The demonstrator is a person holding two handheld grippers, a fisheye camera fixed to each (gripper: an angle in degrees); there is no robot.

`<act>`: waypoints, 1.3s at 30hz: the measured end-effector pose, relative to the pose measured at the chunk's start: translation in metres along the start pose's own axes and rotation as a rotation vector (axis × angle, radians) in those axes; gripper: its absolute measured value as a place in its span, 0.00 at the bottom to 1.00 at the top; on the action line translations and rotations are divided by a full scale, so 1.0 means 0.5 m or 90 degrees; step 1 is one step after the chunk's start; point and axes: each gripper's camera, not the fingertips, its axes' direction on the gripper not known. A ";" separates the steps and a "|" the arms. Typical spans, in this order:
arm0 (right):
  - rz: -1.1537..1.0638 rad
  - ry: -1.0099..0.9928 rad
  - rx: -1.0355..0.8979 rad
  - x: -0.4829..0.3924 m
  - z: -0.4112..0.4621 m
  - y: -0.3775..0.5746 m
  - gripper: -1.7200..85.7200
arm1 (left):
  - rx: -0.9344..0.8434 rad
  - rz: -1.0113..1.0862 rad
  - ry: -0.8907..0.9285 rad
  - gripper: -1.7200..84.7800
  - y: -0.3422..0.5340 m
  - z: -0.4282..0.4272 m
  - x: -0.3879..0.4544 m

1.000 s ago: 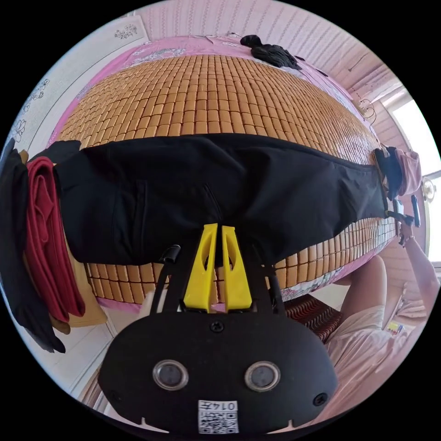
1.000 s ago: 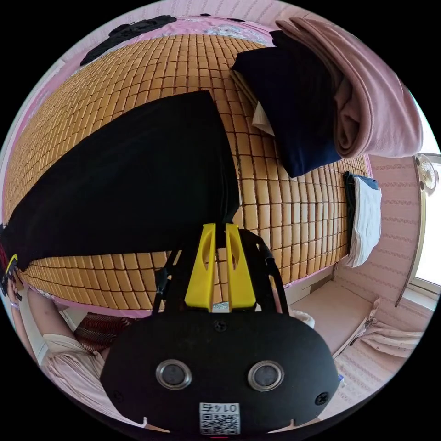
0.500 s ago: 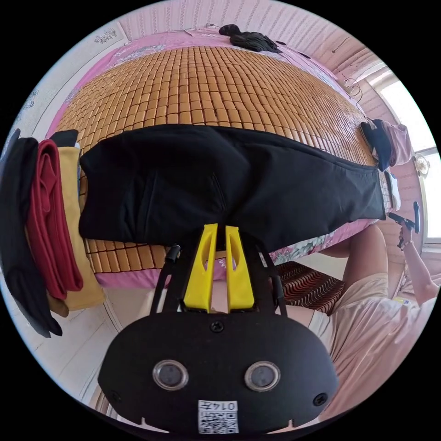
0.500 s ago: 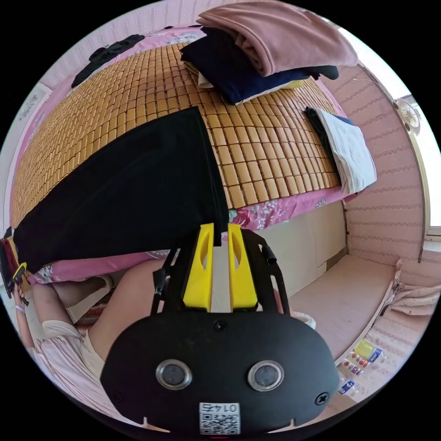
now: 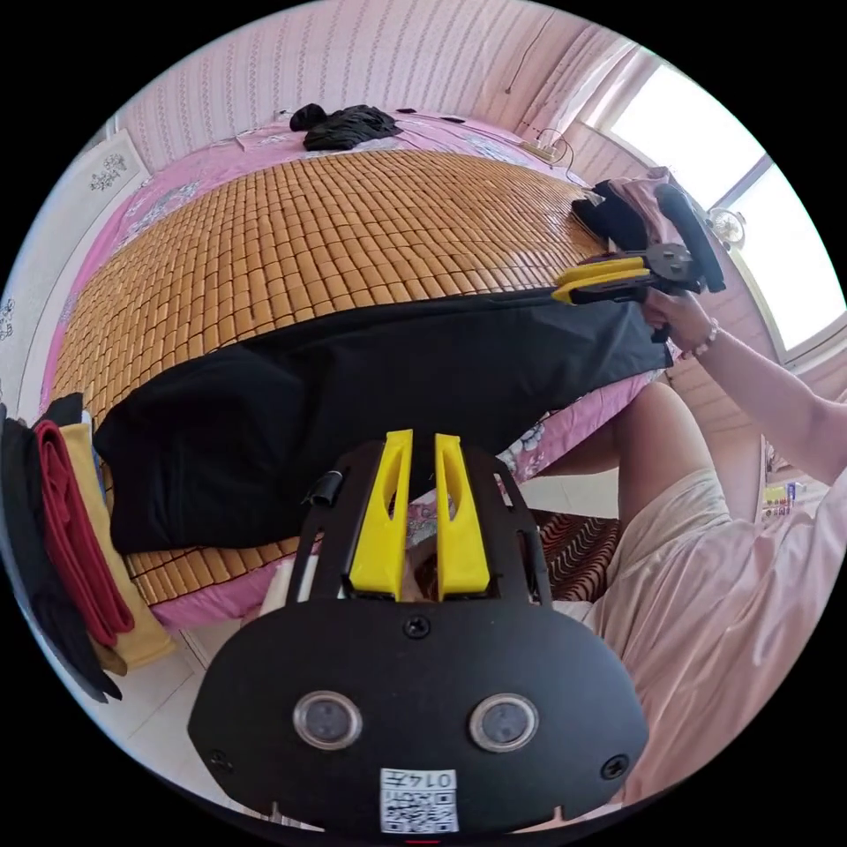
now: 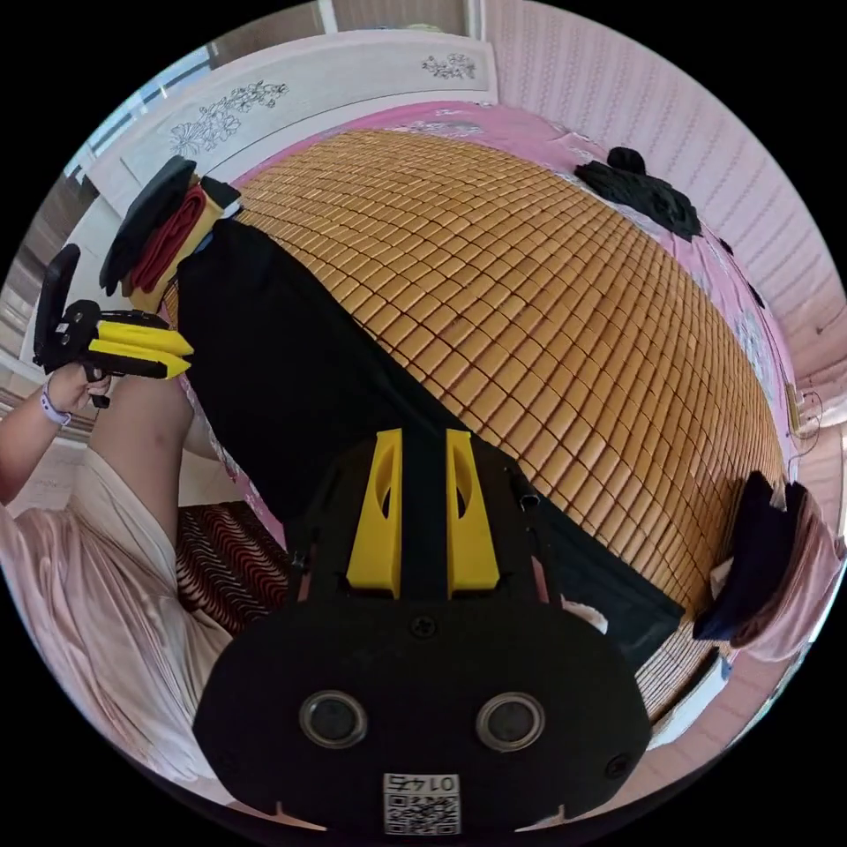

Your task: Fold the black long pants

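One pair of black long pants [image 5: 353, 397] lies lengthwise along the bed [image 5: 335, 238] near its edge. Both grippers hang clear of it: the left gripper [image 5: 413, 441] at the pants' 6 o'clock and the right gripper [image 6: 422, 438] each show two yellow jaws slightly parted, holding nothing (no legible writing anywhere).

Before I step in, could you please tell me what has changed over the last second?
The black long pants were drawn toward the near edge of the tiled bamboo mat; their leg end now overhangs the bed's side. The left gripper and the right gripper have backed off the cloth, fingers wider apart, nothing between the left ones. The pants remain stretched flat; the folded clothes stack is unmoved.
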 end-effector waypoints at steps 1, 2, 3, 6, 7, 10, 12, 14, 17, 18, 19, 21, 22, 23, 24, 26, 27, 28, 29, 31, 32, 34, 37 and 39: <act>-0.012 0.000 -0.011 -0.010 0.013 -0.021 0.11 | -0.003 0.014 0.015 0.08 -0.012 0.019 0.016; -0.029 -0.002 -0.032 -0.026 0.038 -0.058 0.11 | -0.007 0.020 0.020 0.08 -0.017 0.029 0.024; -0.048 -0.009 -0.061 -0.039 0.063 -0.088 0.10 | -0.017 0.034 0.026 0.08 -0.028 0.048 0.040; -0.076 -0.025 -0.113 -0.053 0.096 -0.138 0.05 | -0.027 0.068 0.050 0.08 -0.047 0.084 0.073; -0.076 -0.023 -0.110 -0.054 0.093 -0.146 0.04 | -0.027 0.085 0.055 0.08 -0.053 0.090 0.086; -0.077 -0.036 -0.090 -0.053 0.065 -0.185 0.02 | -0.005 0.124 0.056 0.08 -0.062 0.092 0.121; -0.070 -0.018 -0.083 -0.051 0.076 -0.221 0.02 | 0.014 0.133 0.061 0.08 -0.070 0.098 0.137; -0.063 -0.007 -0.121 -0.051 0.115 -0.246 0.02 | 0.034 0.137 0.056 0.08 -0.078 0.110 0.150; -0.032 0.022 -0.163 -0.050 0.148 -0.278 0.02 | 0.009 0.148 0.048 0.07 -0.092 0.146 0.164; -0.018 0.029 -0.141 -0.051 0.141 -0.286 0.02 | 0.002 0.150 0.044 0.07 -0.095 0.157 0.168; -0.013 0.031 -0.130 -0.052 0.137 -0.289 0.02 | 0.002 0.155 0.038 0.07 -0.099 0.167 0.172; -0.016 -0.008 -0.100 -0.065 0.135 -0.304 0.04 | 0.000 0.149 0.033 0.07 -0.106 0.182 0.176; -0.024 -0.023 -0.100 -0.070 0.139 -0.309 0.04 | -0.001 0.147 0.040 0.07 -0.112 0.192 0.179; -0.031 -0.040 -0.108 -0.081 0.152 -0.319 0.05 | -0.001 0.146 0.041 0.07 -0.115 0.197 0.180; -0.041 -0.044 -0.124 -0.092 0.169 -0.328 0.06 | -0.006 0.152 0.037 0.07 -0.119 0.208 0.185; -0.060 -0.031 -0.144 -0.109 0.195 -0.342 0.06 | -0.044 0.168 0.027 0.07 -0.121 0.233 0.194; -0.070 -0.020 -0.157 -0.118 0.210 -0.350 0.07 | -0.081 0.170 0.024 0.07 -0.120 0.252 0.198; -0.075 -0.015 -0.163 -0.121 0.216 -0.353 0.07 | -0.076 0.164 0.028 0.07 -0.116 0.254 0.198; -0.088 -0.004 -0.168 -0.128 0.222 -0.361 0.07 | -0.077 0.161 0.030 0.07 -0.115 0.255 0.198; -0.108 0.005 -0.195 -0.135 0.233 -0.375 0.07 | -0.081 0.147 0.044 0.07 -0.110 0.261 0.194; -0.124 0.011 -0.217 -0.139 0.239 -0.385 0.07 | -0.085 0.144 0.049 0.07 -0.110 0.263 0.192; -0.144 0.016 -0.252 -0.143 0.250 -0.401 0.07 | -0.088 0.129 0.064 0.07 -0.112 0.263 0.191; -0.166 0.025 -0.288 -0.147 0.265 -0.414 0.07 | -0.037 0.131 0.083 0.06 -0.126 0.239 0.206; -0.185 0.046 -0.303 -0.153 0.274 -0.414 0.06 | -0.016 0.132 0.080 0.05 -0.137 0.239 0.216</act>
